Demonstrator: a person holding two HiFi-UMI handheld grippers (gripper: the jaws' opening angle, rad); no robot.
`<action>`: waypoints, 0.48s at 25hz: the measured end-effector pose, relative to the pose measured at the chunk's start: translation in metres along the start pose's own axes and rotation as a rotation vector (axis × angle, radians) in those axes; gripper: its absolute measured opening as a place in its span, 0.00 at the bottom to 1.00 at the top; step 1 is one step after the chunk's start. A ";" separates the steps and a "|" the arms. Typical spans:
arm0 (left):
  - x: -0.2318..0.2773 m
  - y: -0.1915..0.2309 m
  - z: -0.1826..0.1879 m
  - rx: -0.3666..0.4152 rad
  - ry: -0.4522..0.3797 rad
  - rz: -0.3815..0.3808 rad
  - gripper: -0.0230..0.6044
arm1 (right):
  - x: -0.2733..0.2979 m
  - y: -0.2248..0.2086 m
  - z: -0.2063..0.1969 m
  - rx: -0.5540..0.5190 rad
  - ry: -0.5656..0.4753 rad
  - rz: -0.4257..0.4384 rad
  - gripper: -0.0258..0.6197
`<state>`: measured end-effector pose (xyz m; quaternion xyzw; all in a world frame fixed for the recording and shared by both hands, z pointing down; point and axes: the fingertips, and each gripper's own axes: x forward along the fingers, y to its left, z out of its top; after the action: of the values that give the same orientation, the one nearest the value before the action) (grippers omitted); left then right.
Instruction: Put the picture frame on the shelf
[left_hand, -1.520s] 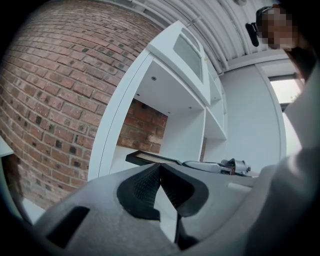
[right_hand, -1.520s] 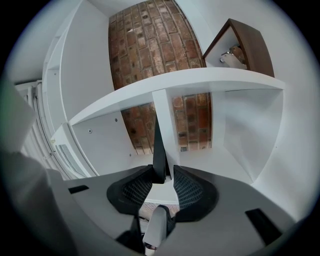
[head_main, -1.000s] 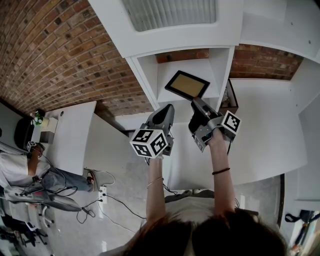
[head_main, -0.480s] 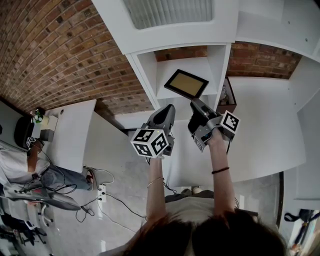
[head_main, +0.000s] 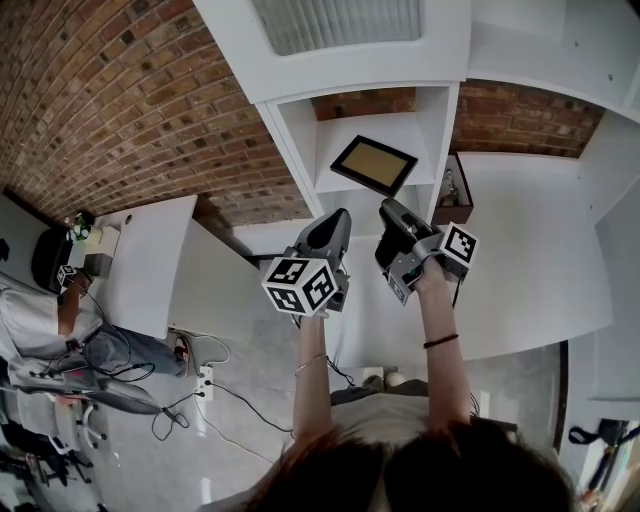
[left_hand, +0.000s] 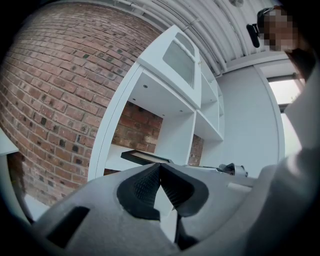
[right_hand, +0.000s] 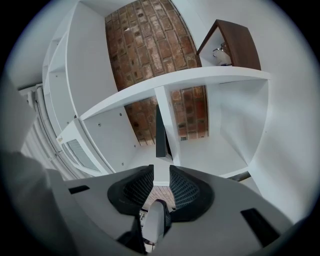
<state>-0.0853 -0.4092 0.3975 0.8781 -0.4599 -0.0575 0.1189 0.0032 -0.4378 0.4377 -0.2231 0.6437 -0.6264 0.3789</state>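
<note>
Your frame sits in the open compartment of the white shelf, at the upper middle of the head view, with neither tool on it. Judged from that, the main part of the task looks done. Your right gripper is just below the frame's near corner and apart from it. In the right gripper view its jaws stand a little apart with nothing between them, and the frame shows edge-on beyond the tips, above the middle of the picture. Your left gripper hangs beside the right one, lower and to the left in the head view. Its jaws are pressed together at the tips and hold nothing, and in its own view the frame shows as a dark slab just above them. I cannot tell from these angles whether the frame lies flat on the board or leans on the back wall. It sits skewed to the compartment's walls, one corner pointing toward you. What may be left is to check that it rests steady, square it if you want it neat, and draw both hands clear of the shelf.
</note>
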 end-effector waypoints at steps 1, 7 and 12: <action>-0.001 -0.002 0.000 0.001 0.000 0.000 0.05 | -0.002 0.002 -0.001 -0.004 0.003 0.001 0.19; -0.006 -0.014 -0.005 0.001 0.002 -0.004 0.05 | -0.014 0.007 -0.005 -0.016 0.010 0.015 0.15; -0.010 -0.026 -0.007 0.001 0.002 -0.008 0.05 | -0.026 0.014 -0.008 -0.013 0.011 0.026 0.12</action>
<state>-0.0689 -0.3861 0.3971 0.8801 -0.4561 -0.0569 0.1189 0.0156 -0.4113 0.4284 -0.2137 0.6526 -0.6184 0.3821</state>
